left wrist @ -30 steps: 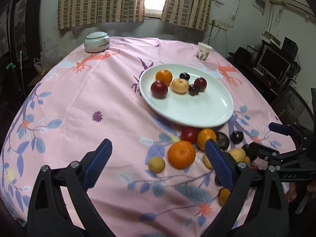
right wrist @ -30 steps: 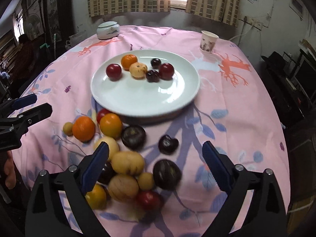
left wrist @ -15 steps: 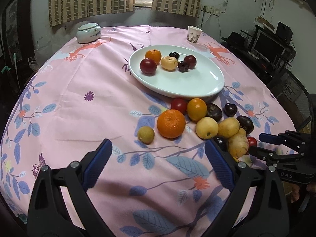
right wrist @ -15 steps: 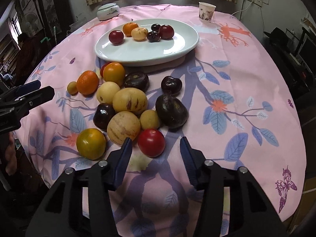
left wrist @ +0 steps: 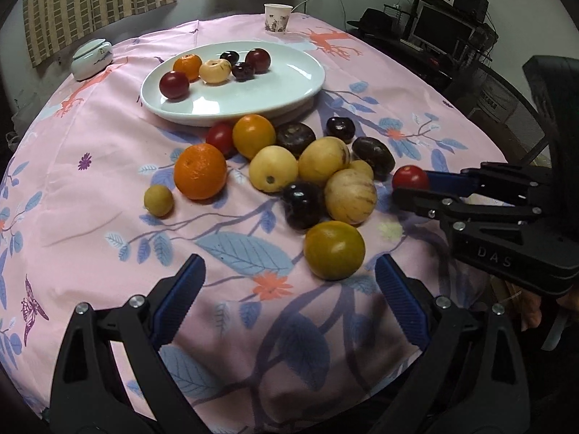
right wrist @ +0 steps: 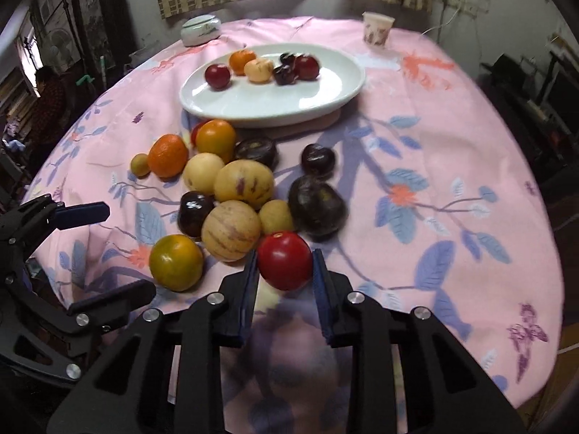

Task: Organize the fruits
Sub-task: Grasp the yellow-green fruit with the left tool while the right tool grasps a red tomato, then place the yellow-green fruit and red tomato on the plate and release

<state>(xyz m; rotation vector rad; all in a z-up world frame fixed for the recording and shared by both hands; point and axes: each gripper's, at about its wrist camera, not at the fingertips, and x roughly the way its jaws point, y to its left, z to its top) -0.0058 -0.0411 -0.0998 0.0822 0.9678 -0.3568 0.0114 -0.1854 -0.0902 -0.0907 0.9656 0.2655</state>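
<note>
Since before, right tool has closed on the red tomato, seemingly gripped; plate lies ahead toward the desk's far edge; left tool hangs wide.

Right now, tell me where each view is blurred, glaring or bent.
Right wrist view: motion blur smears the plate fruit and the cloth below the tomato; the window is blown out. Left wrist view: sharper, glare on the plate, table edge bowed by the fisheye, dark corners.

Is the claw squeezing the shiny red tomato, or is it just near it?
Touching. The right wrist view shows the right gripper with both blue pads pressed against the sides of the red tomato, no gap on either side.
</note>
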